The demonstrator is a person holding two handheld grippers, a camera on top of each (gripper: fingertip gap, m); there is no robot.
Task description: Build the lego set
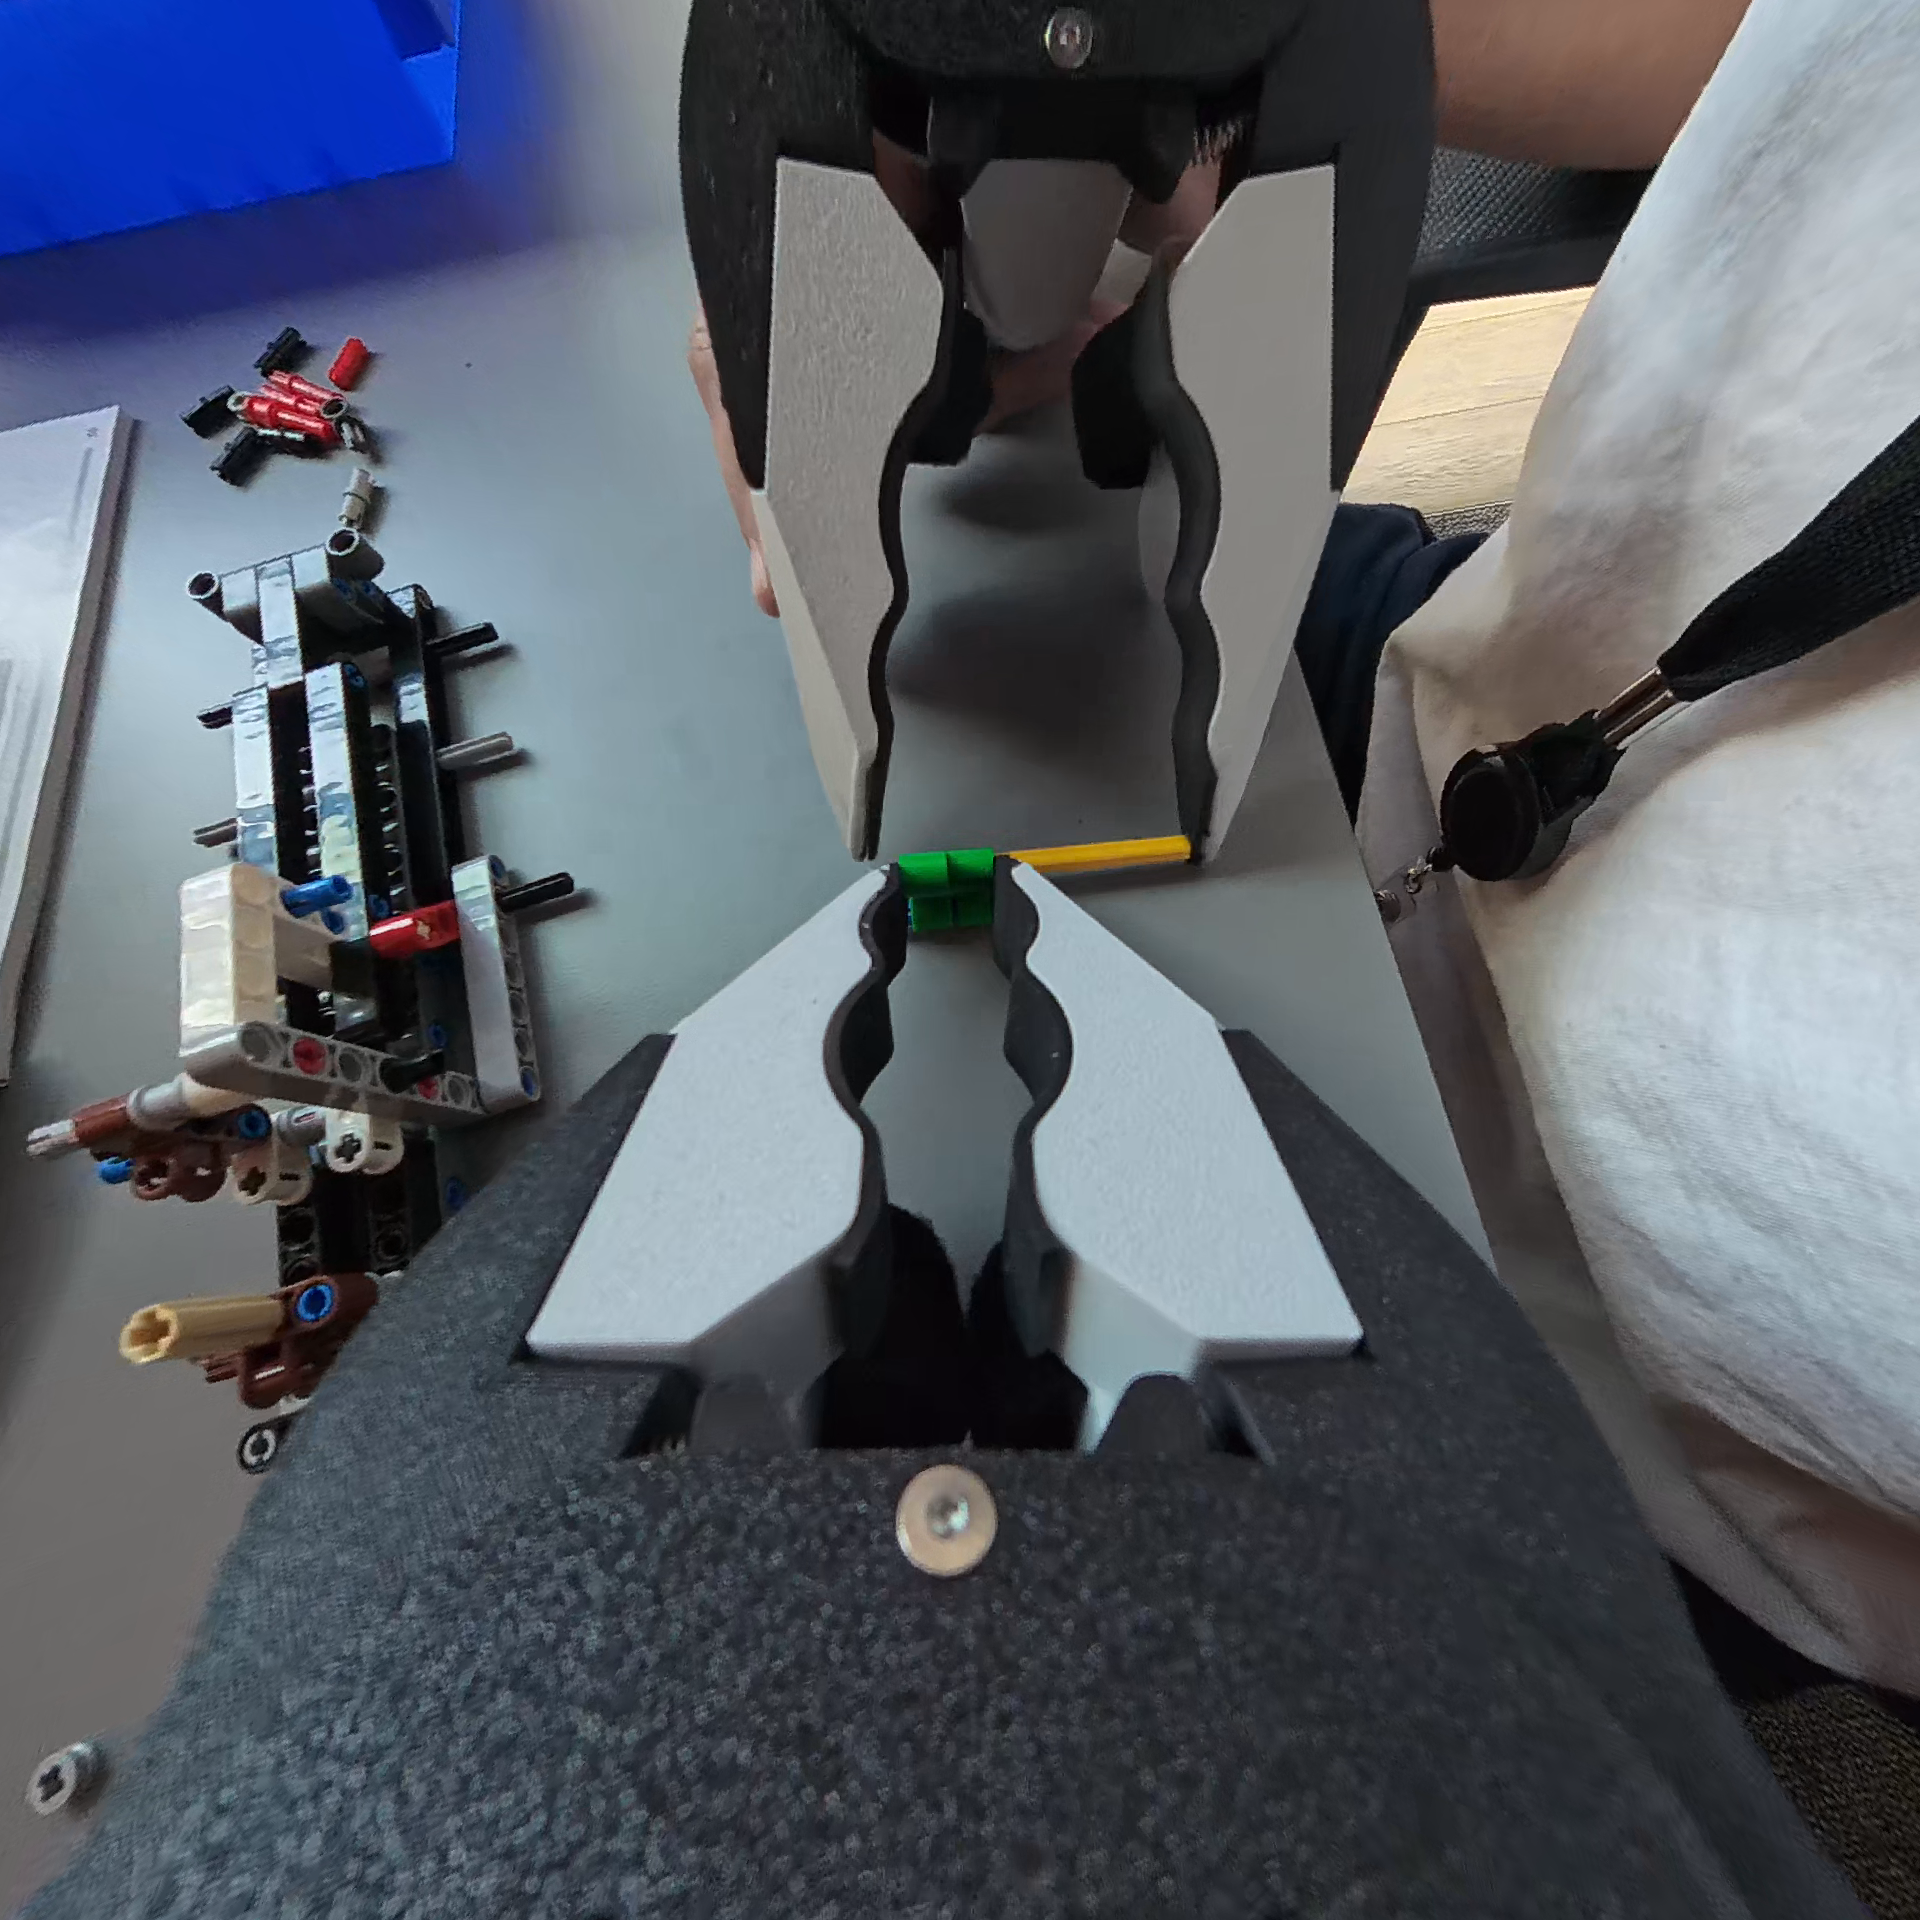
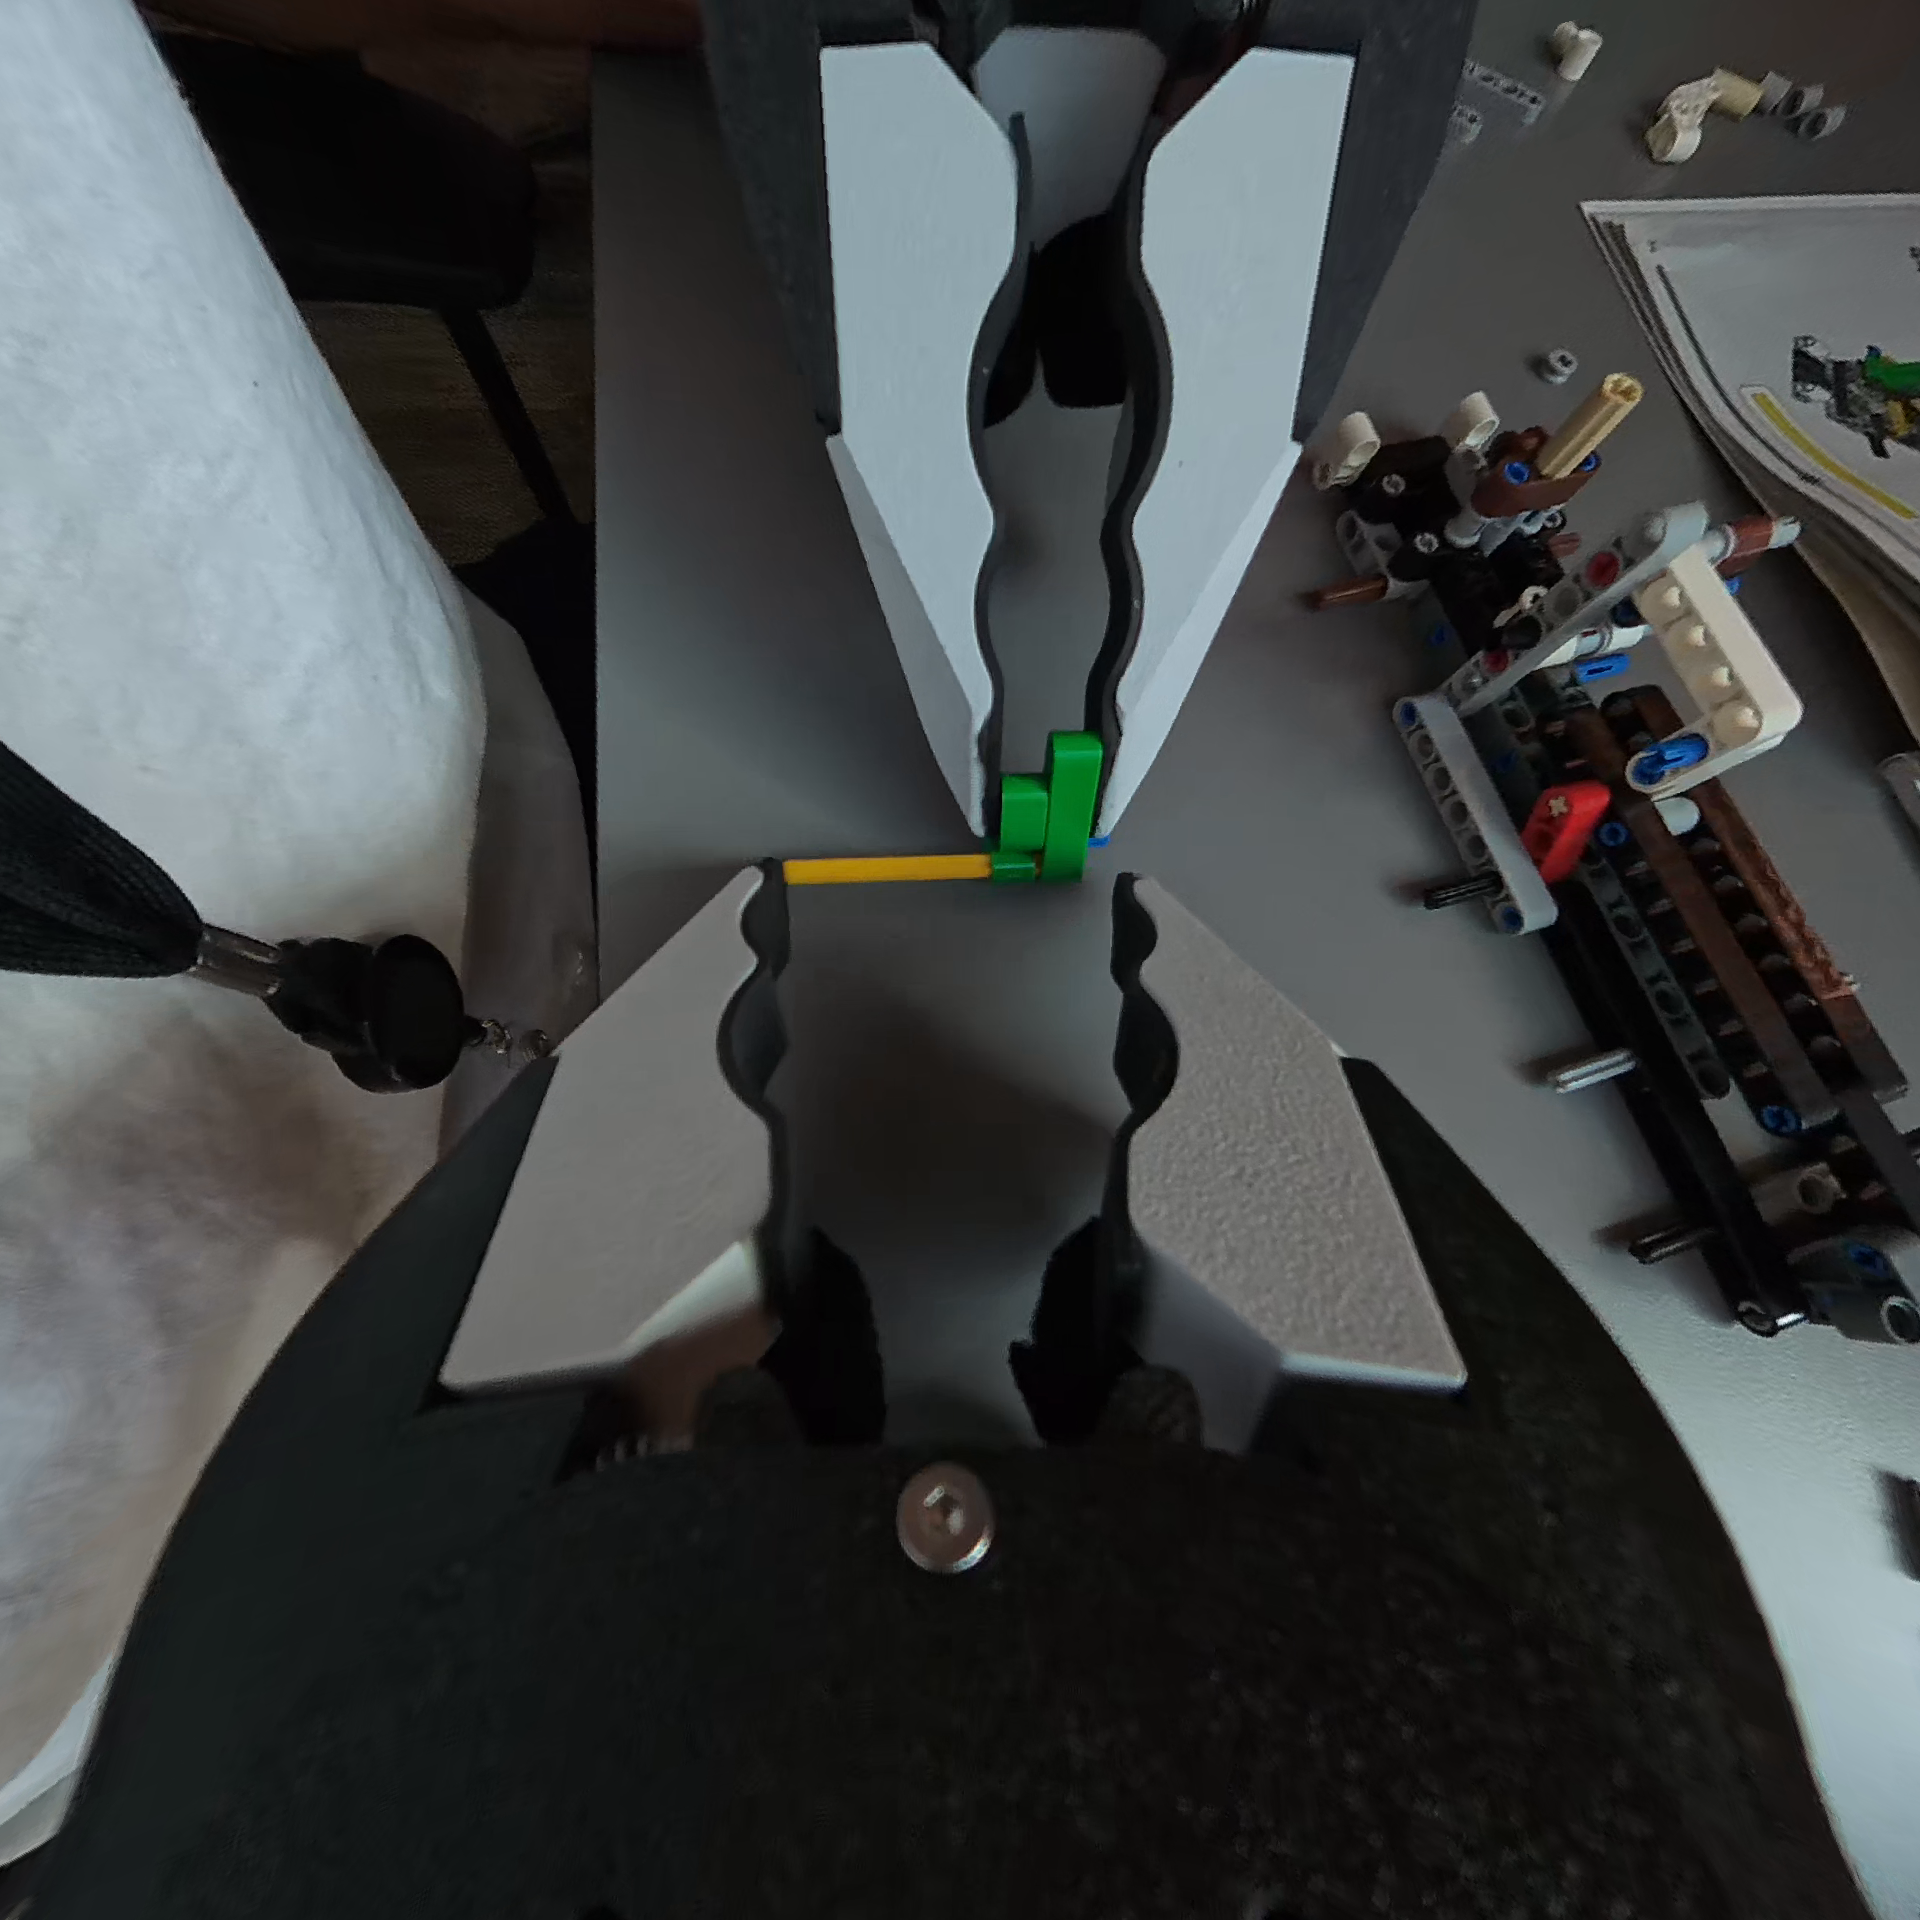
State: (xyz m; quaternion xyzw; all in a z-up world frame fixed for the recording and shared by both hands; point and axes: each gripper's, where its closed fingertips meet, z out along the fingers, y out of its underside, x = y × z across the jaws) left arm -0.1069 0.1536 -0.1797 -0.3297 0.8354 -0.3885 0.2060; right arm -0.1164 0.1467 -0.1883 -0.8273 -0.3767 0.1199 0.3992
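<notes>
- My left gripper (image 1: 945, 894) is clamped on the green piece (image 1: 945, 885), pinched right at the fingertips above the grey table (image 1: 644, 727).
- From the right wrist view that same green piece (image 2: 1049, 816) reads as two stepped green blocks, with a small blue bit peeking out at the fingertip beside it.
- A yellow axle (image 1: 1099, 854) sticks out sideways from the green piece, level with the table.
- My right gripper (image 2: 945, 883) faces the left one tip to tip, jaws spread wide and holding nothing; one fingertip (image 2: 767, 878) sits right at the free end of the yellow axle (image 2: 883, 869).
- I can't tell if that fingertip actually touches the axle or is just beside it.
- The half-built model (image 1: 353, 852) lies on the table well off to my left gripper's side: black and grey beams, a white panel, a red piece, blue pins.
- Loose red and black pins (image 1: 286, 400) lie just beyond the model.
- The instruction booklet (image 2: 1787, 353) lies open past the model (image 2: 1642, 831).
- A blue bin (image 1: 208, 114) sits at the far corner.
- The person's white shirt (image 1: 1683, 935) fills the side, with a black badge reel (image 1: 1507, 816) hanging off a strap.
</notes>
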